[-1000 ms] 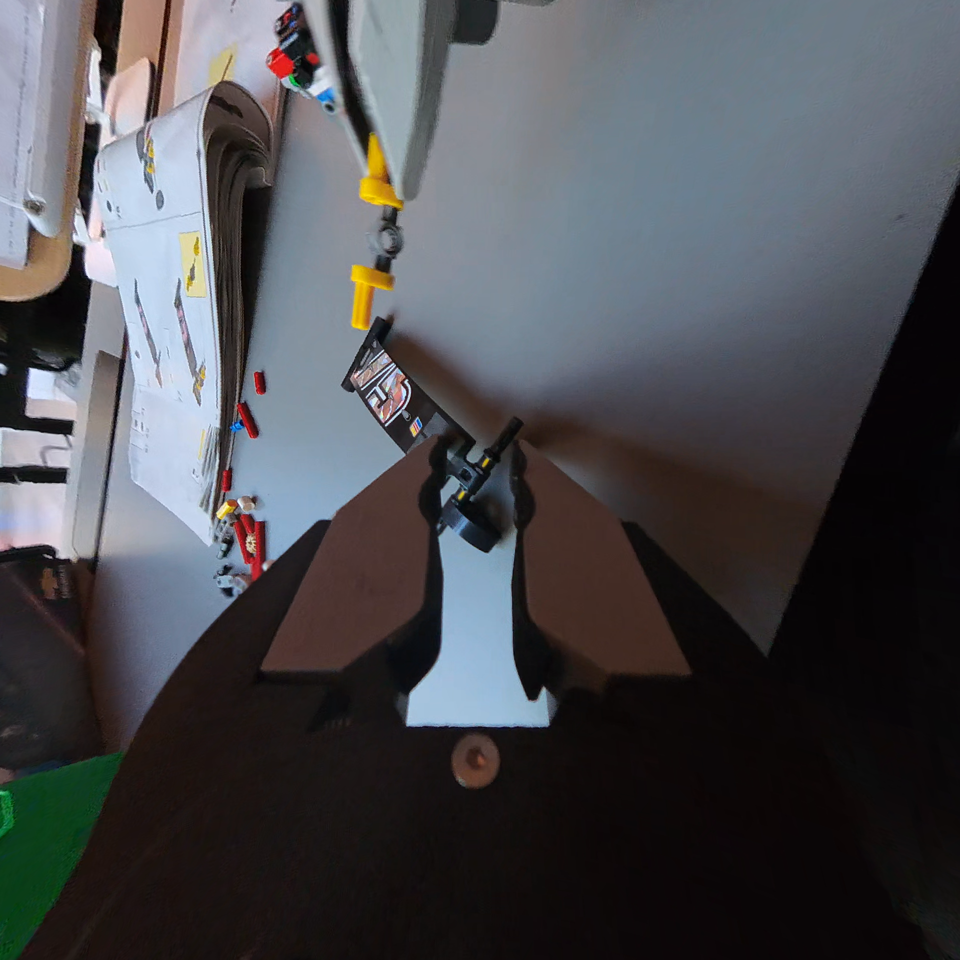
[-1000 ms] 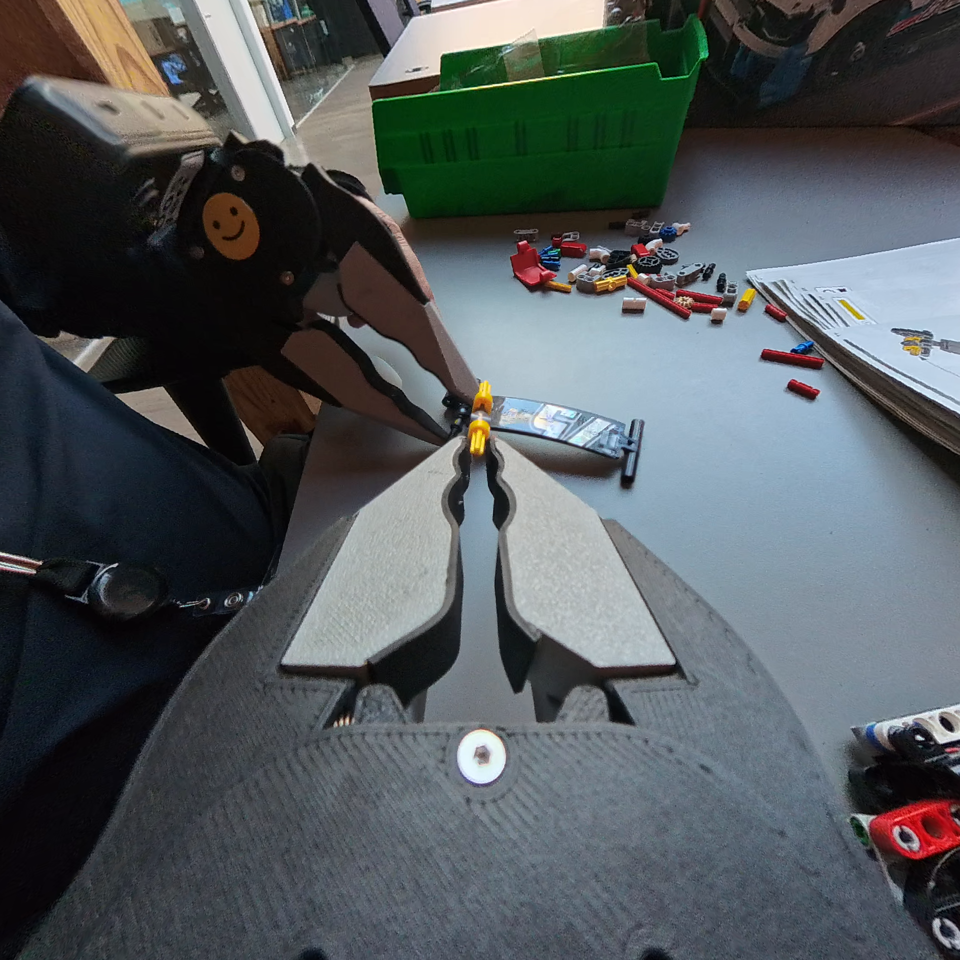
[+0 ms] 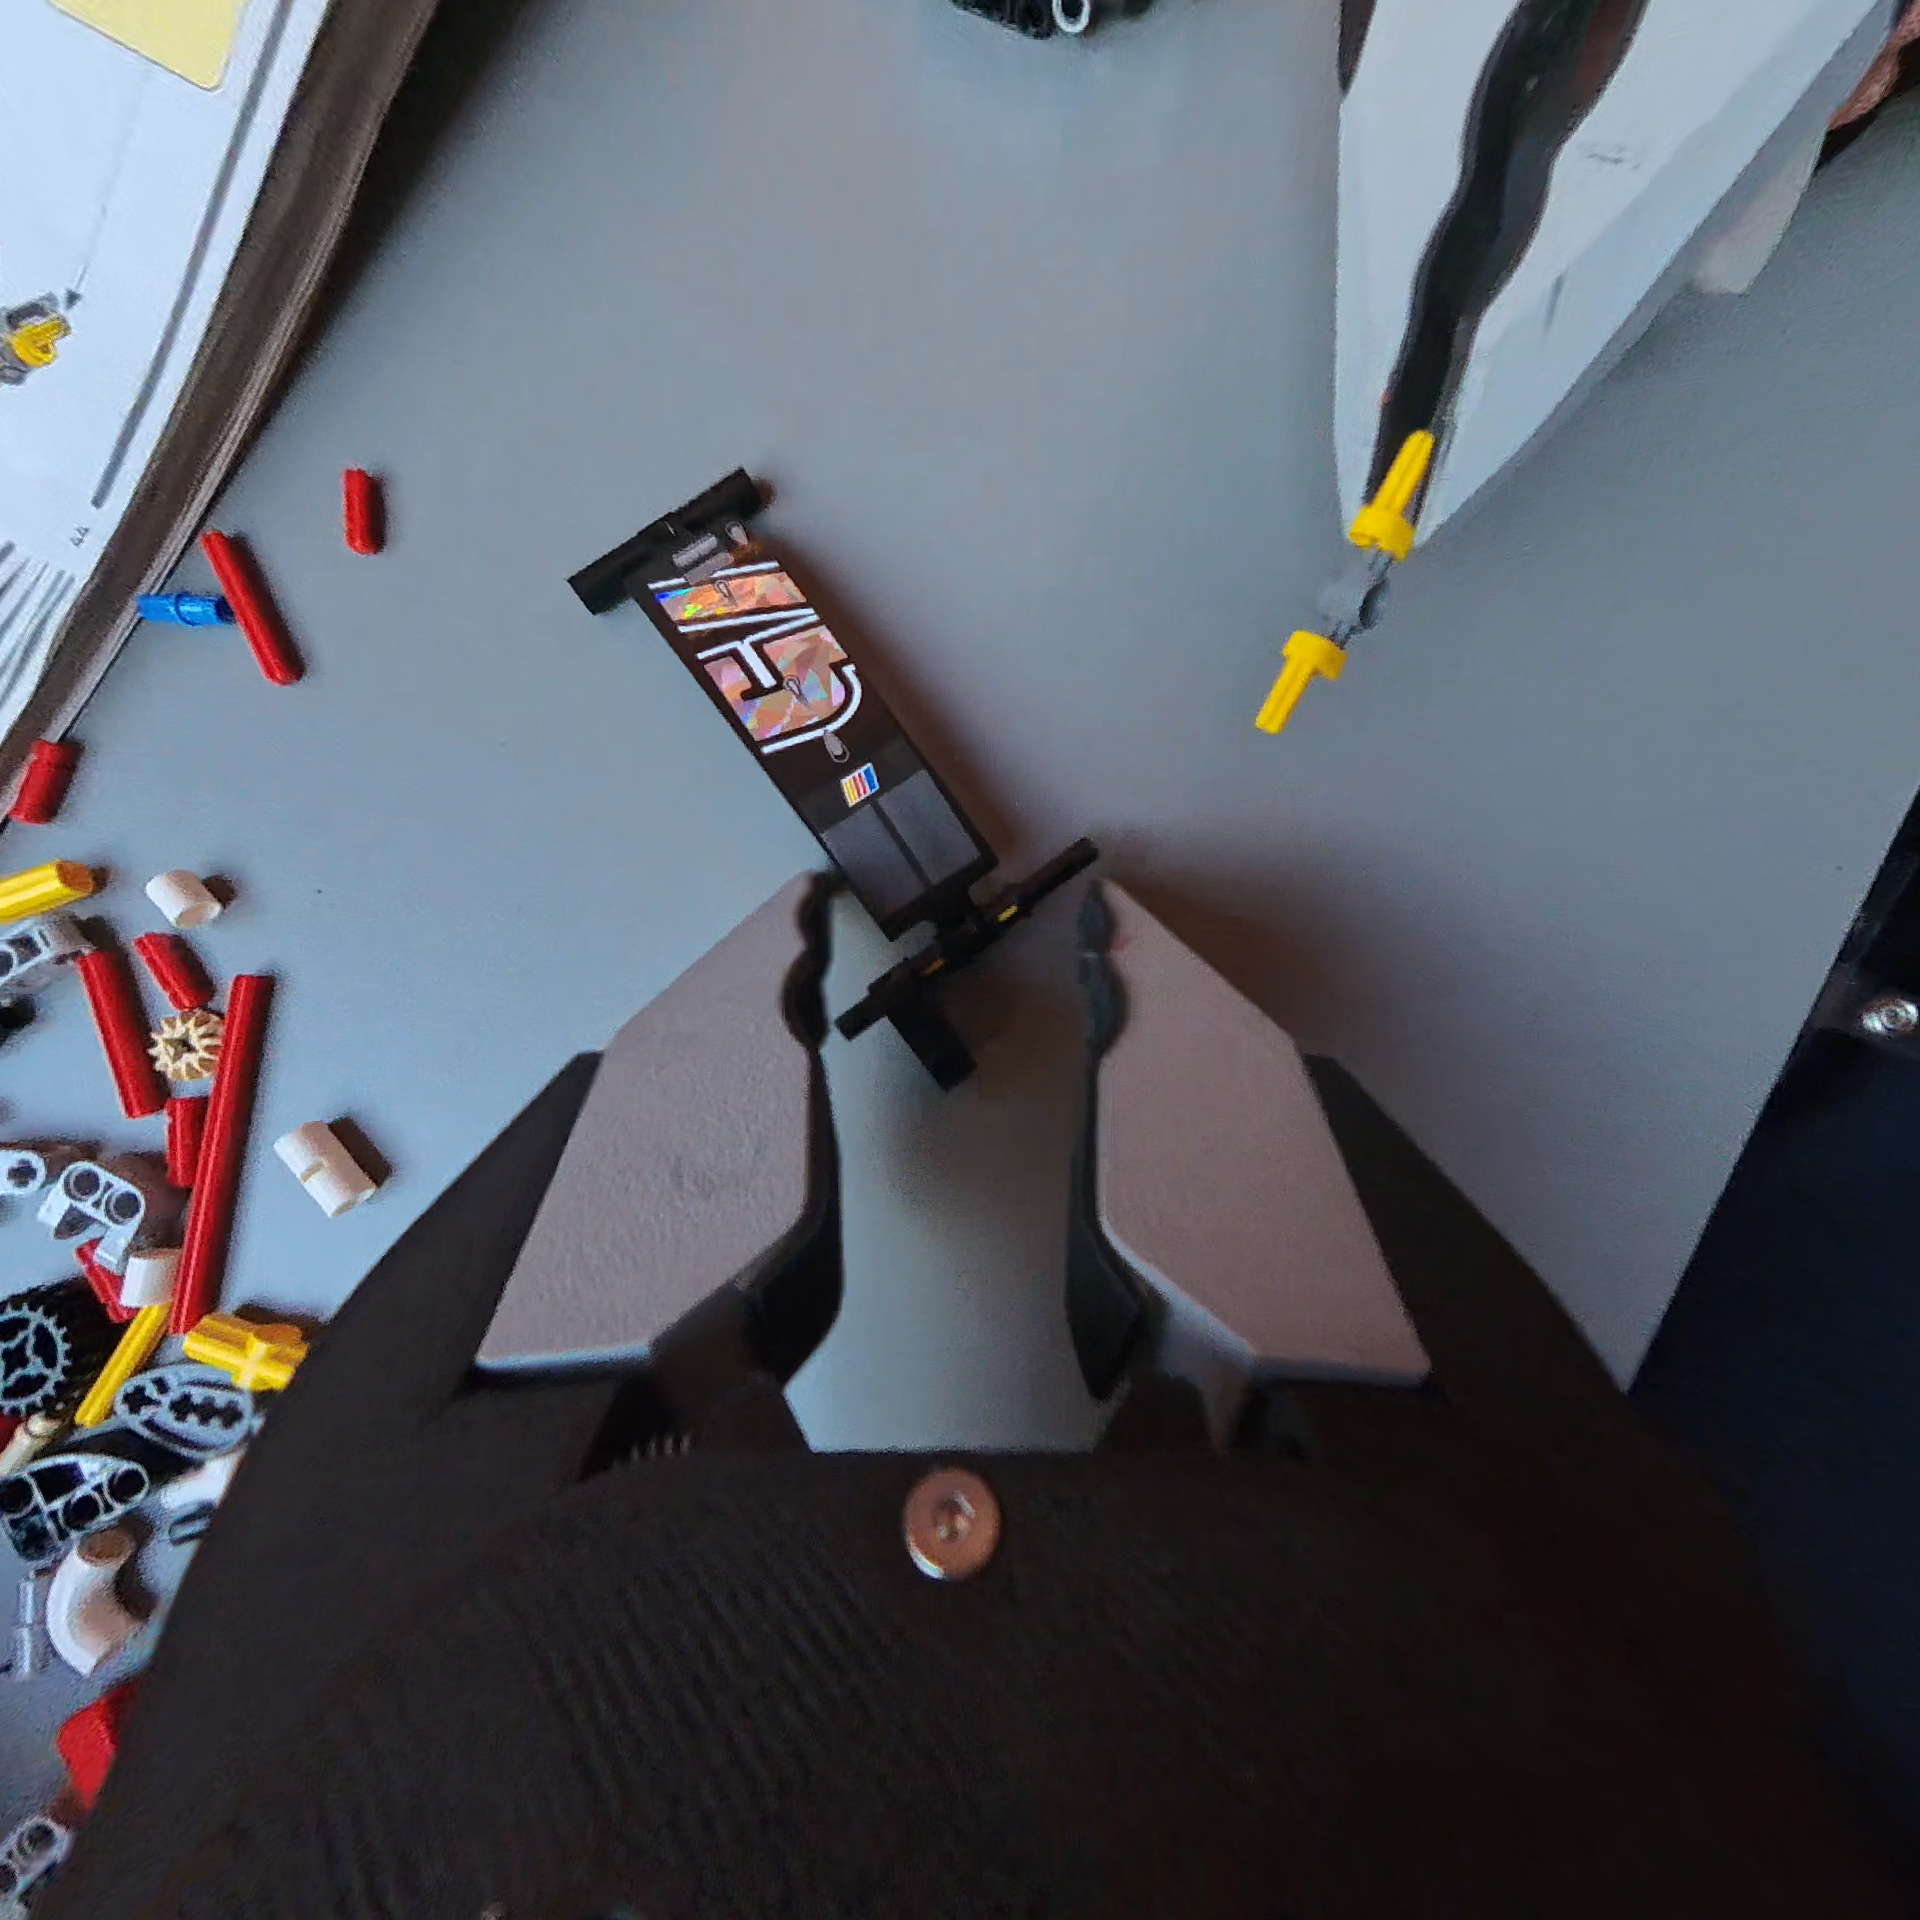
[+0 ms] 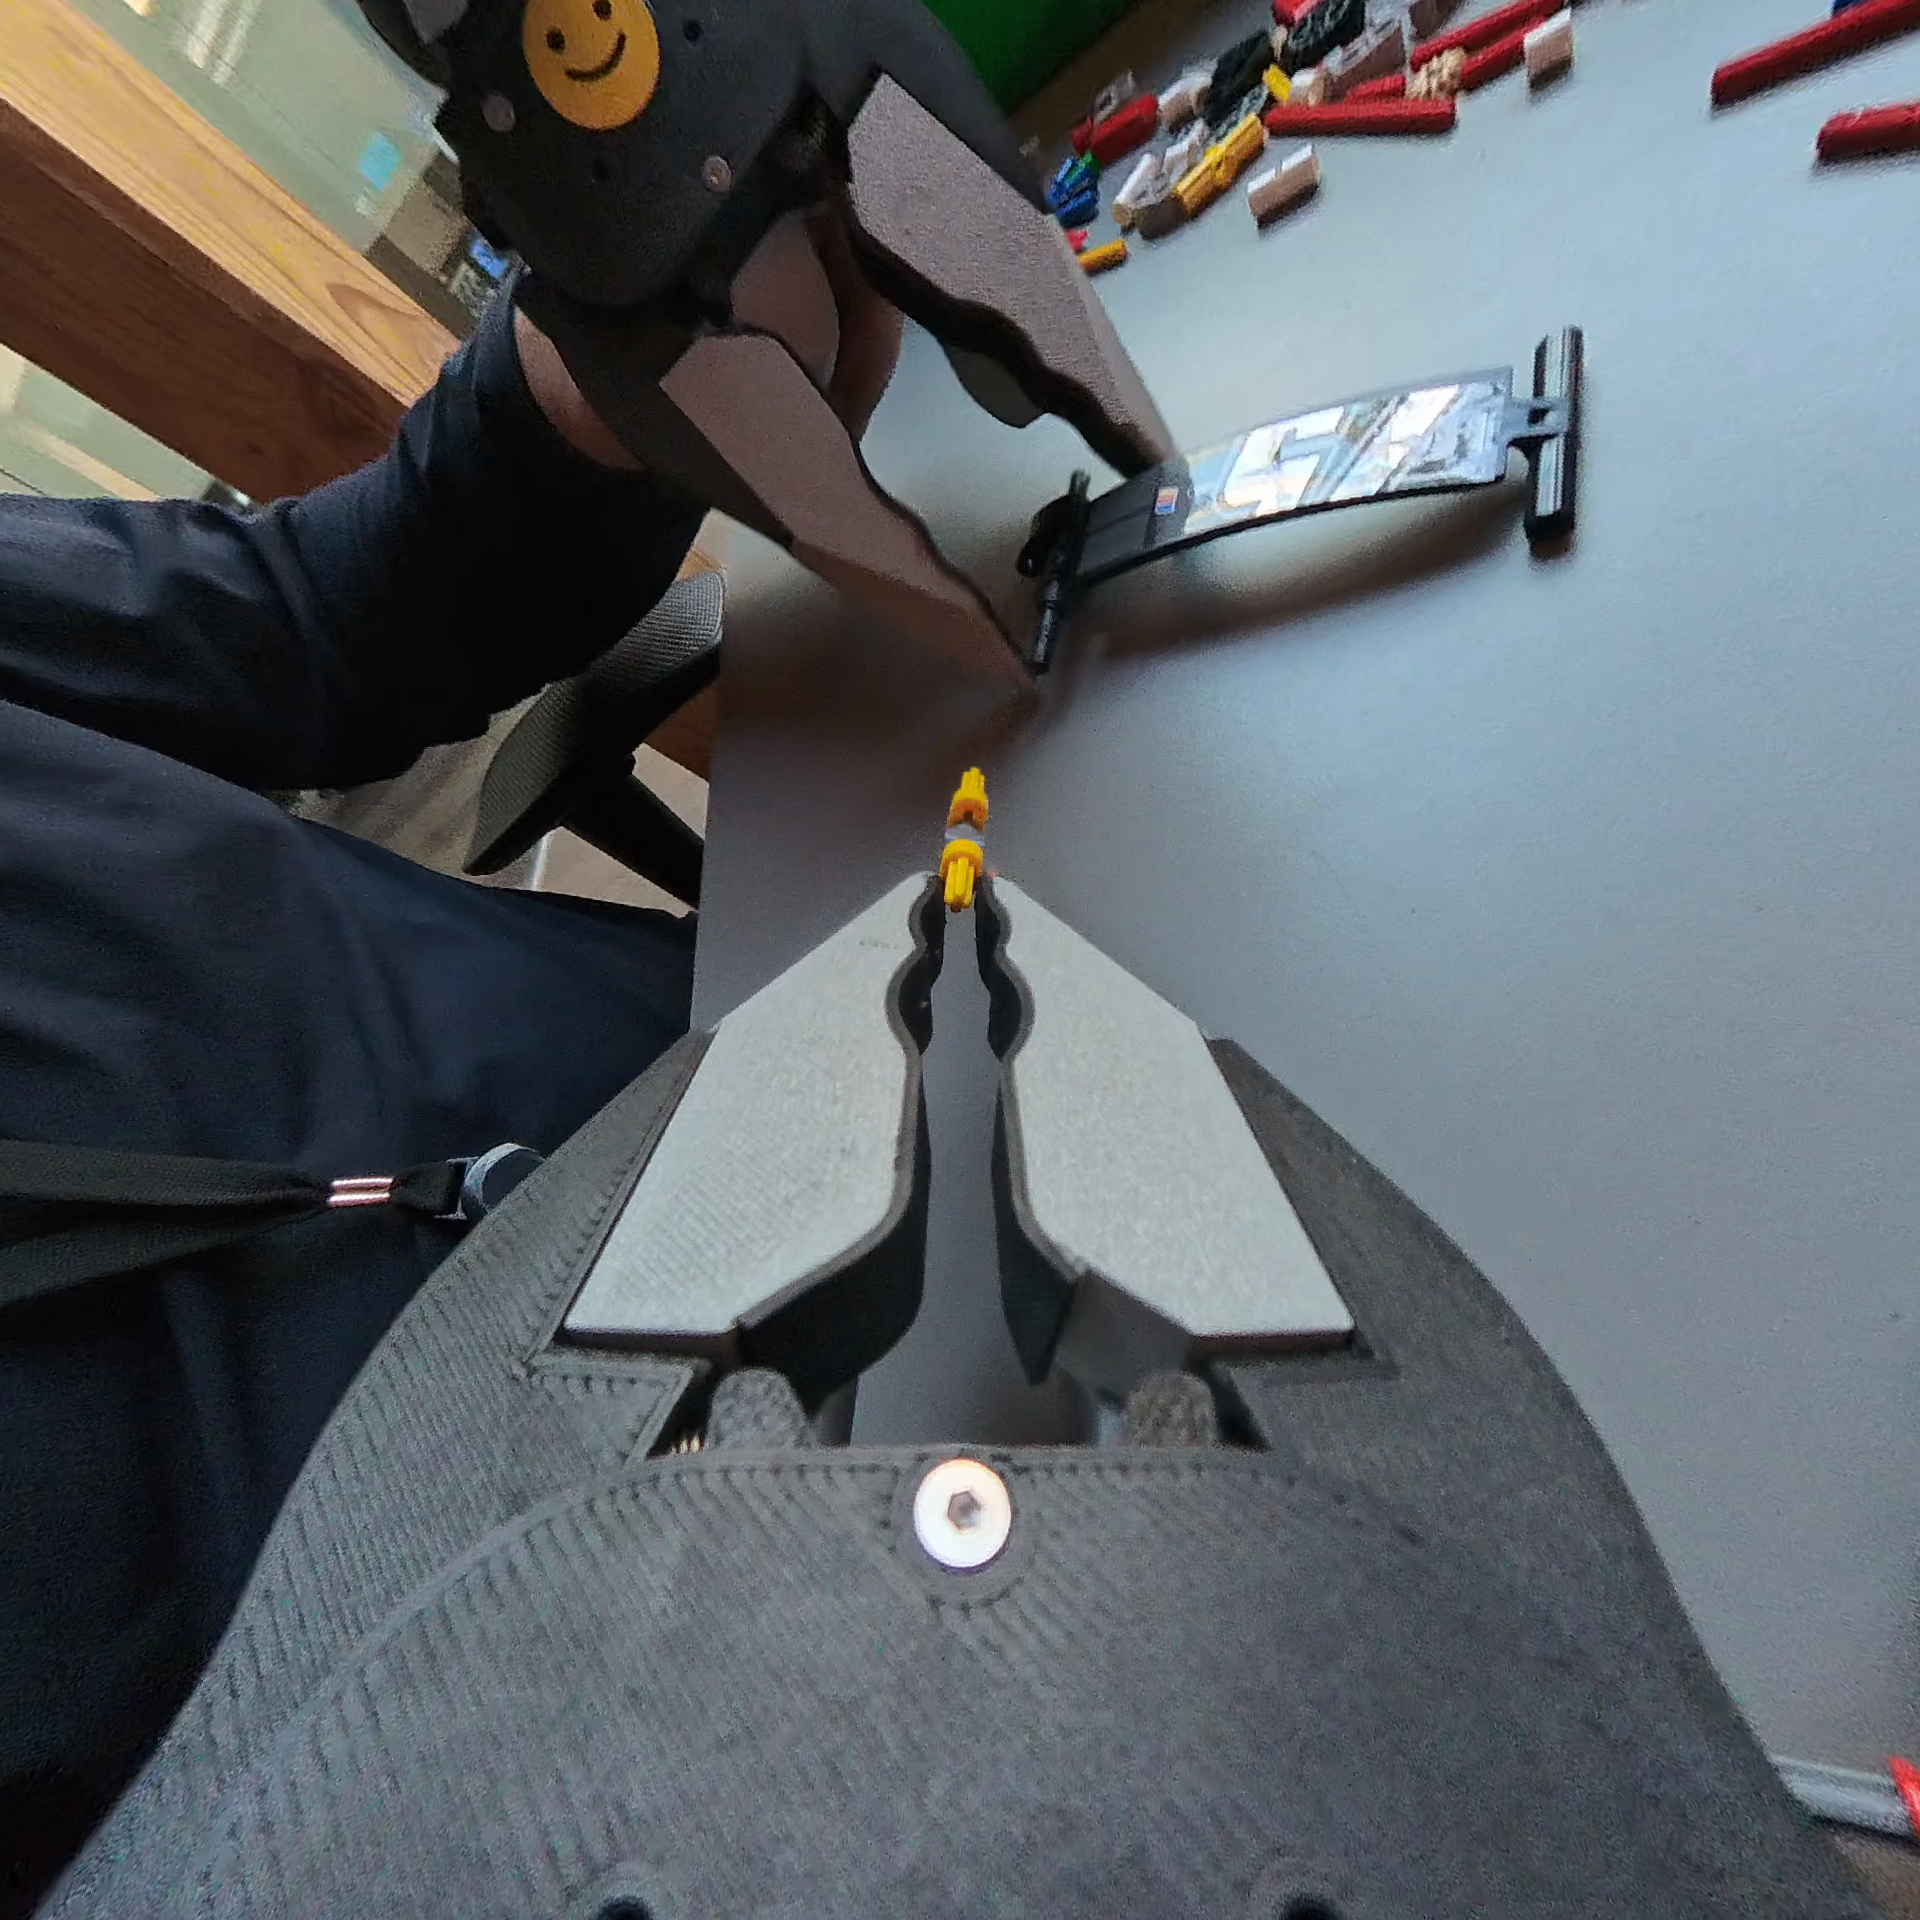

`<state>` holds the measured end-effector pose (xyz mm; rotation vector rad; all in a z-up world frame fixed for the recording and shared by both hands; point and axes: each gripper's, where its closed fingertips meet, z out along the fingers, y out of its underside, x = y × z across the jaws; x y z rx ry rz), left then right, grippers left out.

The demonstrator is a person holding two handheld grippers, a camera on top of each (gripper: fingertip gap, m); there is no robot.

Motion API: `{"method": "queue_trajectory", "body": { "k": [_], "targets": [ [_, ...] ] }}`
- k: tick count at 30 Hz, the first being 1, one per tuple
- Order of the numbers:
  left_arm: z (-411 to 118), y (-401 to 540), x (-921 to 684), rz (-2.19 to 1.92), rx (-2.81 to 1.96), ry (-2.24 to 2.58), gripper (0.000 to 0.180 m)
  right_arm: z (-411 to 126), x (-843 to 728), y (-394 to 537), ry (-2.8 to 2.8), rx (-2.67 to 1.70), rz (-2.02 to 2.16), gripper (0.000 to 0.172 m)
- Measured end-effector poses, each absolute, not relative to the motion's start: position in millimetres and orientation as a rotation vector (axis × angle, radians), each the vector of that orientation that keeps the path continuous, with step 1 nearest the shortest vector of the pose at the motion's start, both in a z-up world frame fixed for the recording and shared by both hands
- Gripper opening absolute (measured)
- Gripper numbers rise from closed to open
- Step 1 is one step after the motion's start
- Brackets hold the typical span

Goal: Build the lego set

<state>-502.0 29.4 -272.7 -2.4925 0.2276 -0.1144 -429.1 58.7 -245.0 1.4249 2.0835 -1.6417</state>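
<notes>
Grey table (image 3: 1039, 312), black panel (image 3: 810, 717) lengthwise away from open left tongs (image 3: 956, 914)

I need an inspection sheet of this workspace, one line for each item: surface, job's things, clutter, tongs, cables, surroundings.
Surface: grey table, matte.
Job's things: black stickered panel lying flat, black axle pieces at both ends.
Clutter: loose red, yellow and white building pieces; open instruction booklet.
Tongs: left tongs open astride the panel's near end; right tongs shut on yellow axle assembly.
Cables: nothing seen.
Surroundings: green bin, wooden furniture, person's dark sleeve.
</notes>
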Motion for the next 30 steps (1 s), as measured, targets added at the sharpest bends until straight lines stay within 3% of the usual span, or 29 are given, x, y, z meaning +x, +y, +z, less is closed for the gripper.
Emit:
{"method": "queue_trajectory", "body": {
  "k": [3,6,8,12,18,24,27,30],
  "targets": [
    [-271.4,31.1,-501.1,-0.177,-2.465,0.207,0.030,-252.6,-427.7,57.5,2.135,1.441,-1.574,0.003],
    [-268.4,34.0,-493.9,-0.335,-2.410,0.124,0.029,-260.8,-426.1,56.3,2.215,1.453,-1.495,0.004],
    [-264.1,35.9,-488.3,-0.473,-2.353,0.047,0.029,-261.6,-427.4,57.5,2.240,1.470,-1.490,0.020],
    [-251.4,36.2,-476.6,-0.739,-2.222,-0.089,0.029,-253.5,-432.4,64.9,2.275,1.493,-1.574,0.033],
    [-223.1,32.7,-455.2,-1.078,-2.013,-0.179,0.029,-228.2,-445.1,76.7,2.544,1.483,-1.802,0.034],
    [-222.8,27.7,-437.7,-1.189,-1.988,-0.156,0.029,-236.6,-453.8,76.5,3.113,1.450,-1.559,0.038],
    [-219.3,27.3,-429.2,-1.248,-1.955,-0.142,0.028,-245.7,-458.2,74.2,3.387,1.361,-1.354,0.034],
    [-219.6,27.8,-425.0,-1.235,-1.965,-0.111,0.028,-248.8,-461.1,71.6,3.517,1.305,-1.231,0.012]
  ]
}}
